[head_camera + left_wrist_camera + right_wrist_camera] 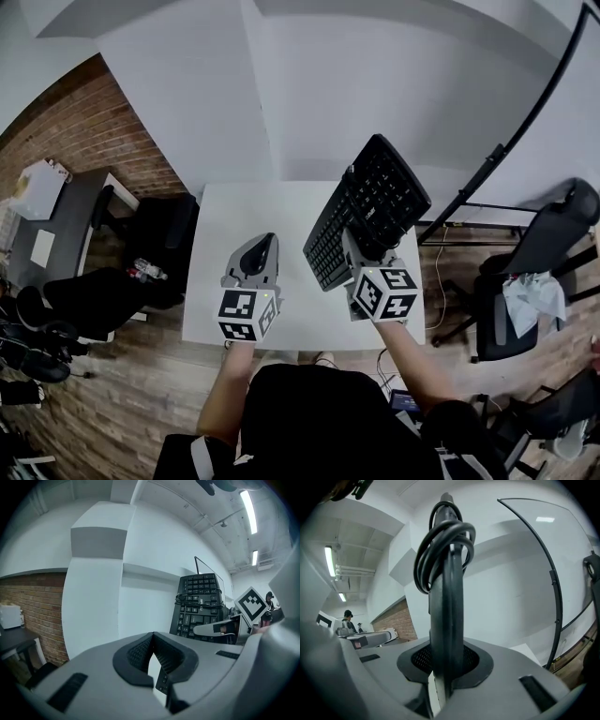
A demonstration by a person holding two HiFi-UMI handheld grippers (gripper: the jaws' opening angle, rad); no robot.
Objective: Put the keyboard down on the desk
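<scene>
- The right gripper (359, 248) is clamped on the keyboard (370, 206), with both jaws pressed against the end nearest the person.
- In the right gripper view the keyboard (446, 611) is seen edge-on. It rises straight up out of the gripper (445, 663), with a pad on each side of it.
- A black cable (440, 531) is wound in loops round the keyboard's far end.
- In the head view the keyboard stands tilted over the right side of the white desk (225, 216). Its keys face left, towards the other gripper.
- The keyboard's far end reaches past the desk's rear right corner. The gripped end is over the right side of the desk, nearer the front edge.
- It does not lie flat on the desk. Whether its lower edge touches the surface cannot be made out.
- The left gripper (265, 242) is over the middle of the desk, just left of the keyboard and apart from it. Its jaws point towards the rear edge.
- In the left gripper view its jaws (152, 651) are closed together with nothing between them.
- That same view shows the key side of the keyboard (199, 606) upright to the right, with the cable across it.
- A black chair (164, 230) stands by the desk's left edge, and another chair (539, 253) stands off its right edge.
</scene>
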